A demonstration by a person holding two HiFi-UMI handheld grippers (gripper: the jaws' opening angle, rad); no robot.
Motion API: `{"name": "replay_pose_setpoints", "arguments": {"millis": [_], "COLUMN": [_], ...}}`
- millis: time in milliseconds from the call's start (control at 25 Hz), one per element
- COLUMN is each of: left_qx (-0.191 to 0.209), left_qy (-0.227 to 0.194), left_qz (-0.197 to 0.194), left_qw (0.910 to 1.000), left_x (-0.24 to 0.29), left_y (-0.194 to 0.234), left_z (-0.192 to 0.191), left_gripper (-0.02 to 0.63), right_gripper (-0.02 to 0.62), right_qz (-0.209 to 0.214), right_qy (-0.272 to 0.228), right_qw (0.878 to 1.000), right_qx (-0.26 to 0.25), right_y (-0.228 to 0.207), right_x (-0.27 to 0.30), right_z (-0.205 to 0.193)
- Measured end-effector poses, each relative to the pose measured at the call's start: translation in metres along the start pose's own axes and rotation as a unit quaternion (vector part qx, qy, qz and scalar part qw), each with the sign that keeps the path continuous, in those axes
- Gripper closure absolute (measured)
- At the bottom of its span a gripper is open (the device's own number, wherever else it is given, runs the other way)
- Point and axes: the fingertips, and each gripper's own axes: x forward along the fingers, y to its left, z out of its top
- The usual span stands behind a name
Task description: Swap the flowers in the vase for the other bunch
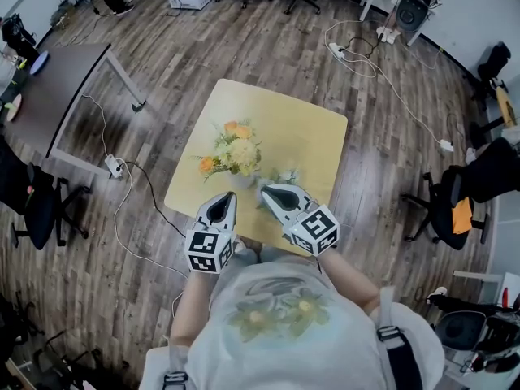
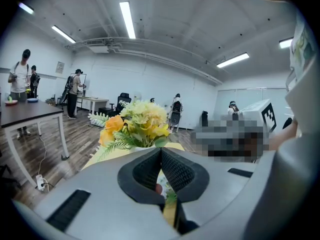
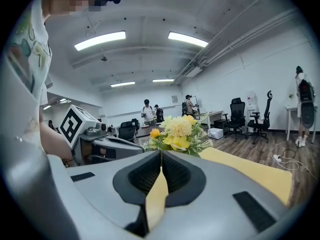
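A bunch of yellow and orange flowers (image 1: 234, 151) stands in a pale vase (image 1: 241, 180) on the square yellow table (image 1: 309, 136). The same bunch fills the middle of the left gripper view (image 2: 137, 124) and the right gripper view (image 3: 177, 131). A second, paler bunch with green leaves (image 1: 282, 176) lies on the table just to the right of the vase. My left gripper (image 1: 223, 197) sits close in front of the vase, its jaws shut with nothing between them (image 2: 161, 150). My right gripper (image 1: 265, 190) is beside the pale bunch, shut and holding nothing (image 3: 161, 153).
A dark table (image 1: 57, 88) stands to the left, with a power strip and cable (image 1: 114, 166) on the wooden floor between. Office chairs (image 1: 455, 201) are at the right. People (image 2: 20, 79) stand far off by desks.
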Motion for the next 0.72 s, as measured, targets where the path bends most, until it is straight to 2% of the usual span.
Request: {"name": "replay_pose_setpoints", "arguments": {"millis": [280,720], "left_qx": [0.006,0.006], "left_qy": [-0.020,-0.016], "left_qz": [-0.026,-0.031], "left_qw": [0.9995,0.9994], "left_x": [-0.001,-0.004], "left_y": [-0.022,-0.028], "left_z": [0.016,0.011], "left_gripper": [0.589,0.589], "right_gripper": [0.552,0.552], "right_qz": [0.005,0.004], "right_qy": [-0.009,-0.002], "right_qw": [1.000,1.000], "right_qx": [0.009,0.012], "right_y": [0.007,0.011], "right_x": [-0.005,-0.011], "right_z": [-0.002,-0.009]}}
